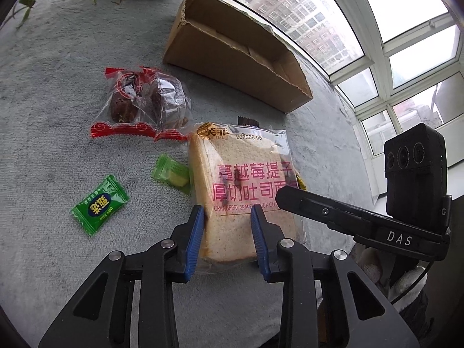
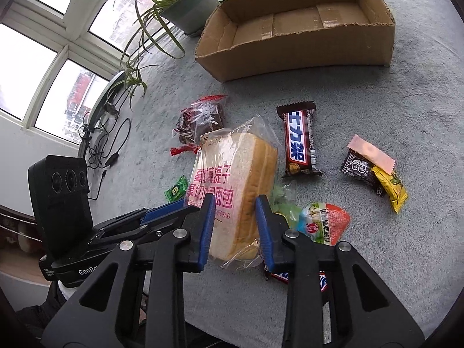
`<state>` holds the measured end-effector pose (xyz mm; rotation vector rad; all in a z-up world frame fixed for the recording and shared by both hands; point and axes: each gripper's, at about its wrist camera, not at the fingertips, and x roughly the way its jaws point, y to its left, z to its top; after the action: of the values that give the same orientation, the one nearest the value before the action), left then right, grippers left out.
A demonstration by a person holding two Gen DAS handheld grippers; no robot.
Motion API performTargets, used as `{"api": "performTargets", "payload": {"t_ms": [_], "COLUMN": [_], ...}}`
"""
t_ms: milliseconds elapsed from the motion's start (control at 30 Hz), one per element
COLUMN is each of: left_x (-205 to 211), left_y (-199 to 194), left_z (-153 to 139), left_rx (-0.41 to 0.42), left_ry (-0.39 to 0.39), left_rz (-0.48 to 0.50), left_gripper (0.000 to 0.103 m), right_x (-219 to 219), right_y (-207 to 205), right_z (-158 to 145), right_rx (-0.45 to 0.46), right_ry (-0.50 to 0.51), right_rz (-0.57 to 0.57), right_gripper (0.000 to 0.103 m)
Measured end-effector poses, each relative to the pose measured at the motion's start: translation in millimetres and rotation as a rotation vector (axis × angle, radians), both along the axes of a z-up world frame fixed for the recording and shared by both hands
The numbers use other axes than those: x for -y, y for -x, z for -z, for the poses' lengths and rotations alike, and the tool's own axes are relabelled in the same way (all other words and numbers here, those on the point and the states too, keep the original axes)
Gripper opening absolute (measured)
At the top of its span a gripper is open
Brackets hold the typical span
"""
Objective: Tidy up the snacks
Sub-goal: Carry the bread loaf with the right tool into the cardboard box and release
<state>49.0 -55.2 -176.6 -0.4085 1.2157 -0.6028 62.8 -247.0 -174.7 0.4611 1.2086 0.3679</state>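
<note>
A clear pack of thick toast bread with pink print stands tilted on the grey carpet. My left gripper is shut on its near end, the blue pads pressing its sides. My right gripper is shut across the thickness of the same bread pack. In the left wrist view the right gripper's black body reaches in from the right; in the right wrist view the left one comes in from the left. An empty open cardboard box lies beyond the snacks and shows up again as the box at upper centre.
Loose snacks lie around: red-edged date packs, a green candy, a pale green candy, a brown chocolate bar, black and yellow packets, a round pack. A potted plant and cables sit by the window.
</note>
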Motion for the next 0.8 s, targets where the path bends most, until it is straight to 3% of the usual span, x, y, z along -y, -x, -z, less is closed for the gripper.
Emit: {"api": "performTargets", "payload": {"t_ms": [367,800], "left_x": [-0.8,31.2], "left_y": [-25.8,-92.8], "left_z": [-53.7,-88.9], "left_rx": [0.138,0.250], "left_ry": [0.014,-0.034], "left_rz": [-0.033,-0.056], "left_gripper": [0.030,0.030], "right_x": [-0.4,22.6], "right_y": [-36.8,-107.2], "right_z": [-57.4,-88.6], "right_rx": [0.136,0.232], "right_ry": [0.036,0.085], "right_rz": [-0.038,-0.033], "right_gripper": [0.030,0.030]}}
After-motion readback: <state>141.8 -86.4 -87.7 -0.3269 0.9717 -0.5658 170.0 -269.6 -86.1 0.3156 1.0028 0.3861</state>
